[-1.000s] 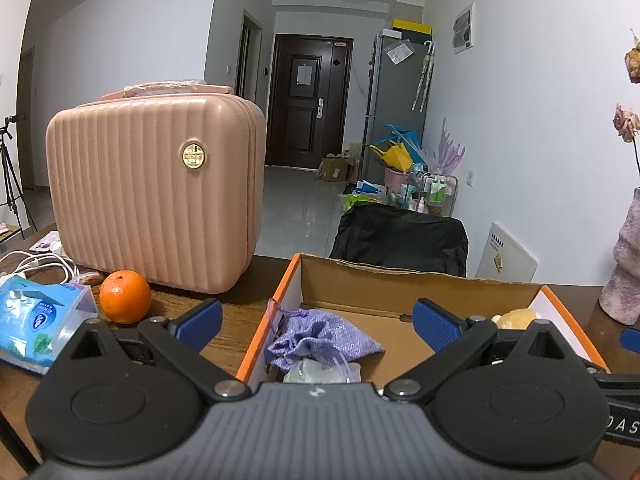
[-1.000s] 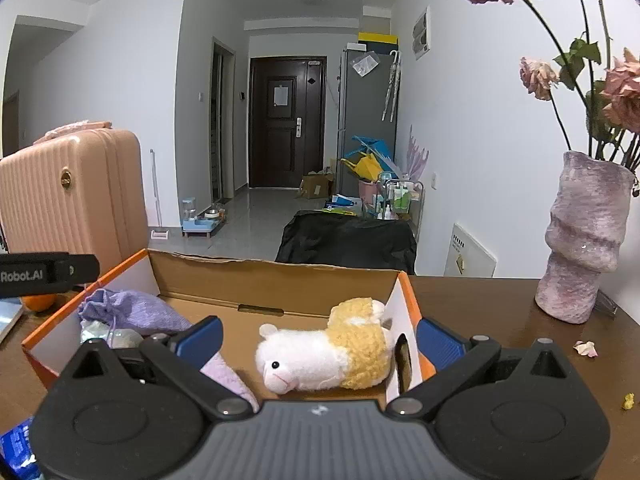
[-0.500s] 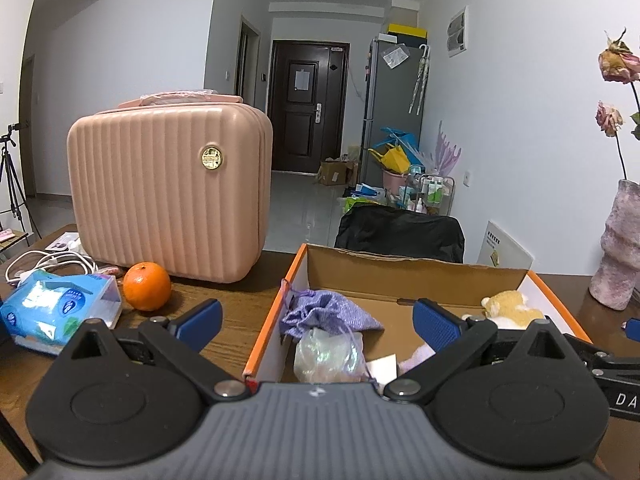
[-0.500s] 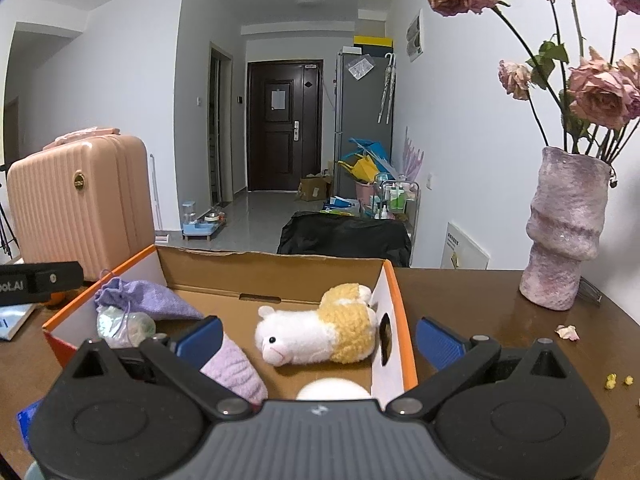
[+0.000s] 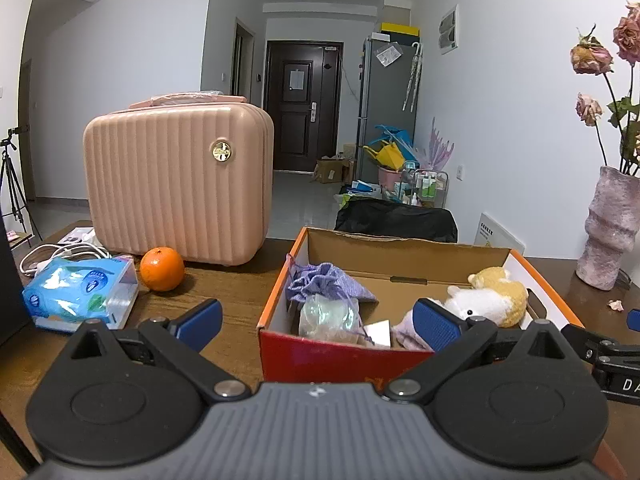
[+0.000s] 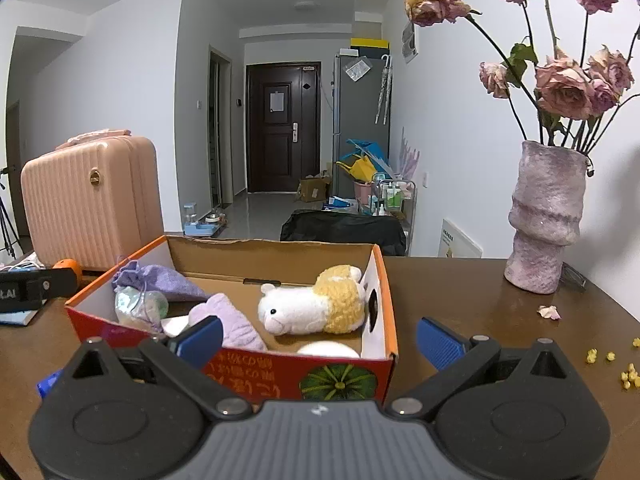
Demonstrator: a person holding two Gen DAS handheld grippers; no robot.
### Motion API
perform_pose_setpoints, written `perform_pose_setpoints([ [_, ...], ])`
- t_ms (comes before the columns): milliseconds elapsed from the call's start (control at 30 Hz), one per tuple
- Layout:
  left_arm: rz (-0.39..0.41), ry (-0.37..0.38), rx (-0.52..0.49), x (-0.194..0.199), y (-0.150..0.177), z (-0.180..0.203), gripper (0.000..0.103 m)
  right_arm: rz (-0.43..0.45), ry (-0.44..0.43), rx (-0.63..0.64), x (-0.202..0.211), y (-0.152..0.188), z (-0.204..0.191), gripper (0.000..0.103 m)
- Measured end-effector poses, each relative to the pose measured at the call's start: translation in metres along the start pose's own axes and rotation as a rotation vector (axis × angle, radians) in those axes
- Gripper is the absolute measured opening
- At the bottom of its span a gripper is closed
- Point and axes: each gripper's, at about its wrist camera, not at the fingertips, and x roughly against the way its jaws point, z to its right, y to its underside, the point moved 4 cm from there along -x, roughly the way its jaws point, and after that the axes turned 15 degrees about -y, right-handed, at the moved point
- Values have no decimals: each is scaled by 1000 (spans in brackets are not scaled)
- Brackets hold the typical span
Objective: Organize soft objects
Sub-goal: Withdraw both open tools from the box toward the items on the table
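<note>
An orange-rimmed cardboard box (image 5: 276, 300) (image 6: 386, 300) stands on the brown table. Inside lie a white and yellow plush animal (image 6: 316, 306) (image 5: 490, 300), a lilac drawstring pouch (image 5: 320, 282) (image 6: 160, 278), a clear bag with something pale green (image 5: 326, 318) (image 6: 138, 304), a lilac knitted piece (image 6: 236, 326) and a white round thing (image 6: 328, 350). My left gripper (image 5: 318, 322) is open, in front of the box's near left wall. My right gripper (image 6: 318, 338) is open too, before the box's near right corner. Both hold nothing.
A pink ribbed suitcase (image 5: 180, 184) stands at the back left, with an orange (image 5: 162, 269), a blue tissue pack (image 5: 80, 292) and white cables (image 5: 44, 252) near it. A mauve vase (image 6: 546, 216) of dried roses stands at the right; petals and crumbs (image 6: 612, 360) lie on the table.
Both grippers have drawn back and up from over the box, so its red front wall now shows. Both stay open and empty; the contents have not moved.
</note>
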Motion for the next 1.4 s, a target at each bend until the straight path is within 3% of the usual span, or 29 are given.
perform_pose_setpoints([
  [733, 19, 43, -21, 67, 31, -13, 103, 23, -10, 4, 66, 30, -14, 103],
  [1400, -33, 96, -77, 99, 71, -17, 103, -15, -52, 11, 105, 68, -17, 103],
])
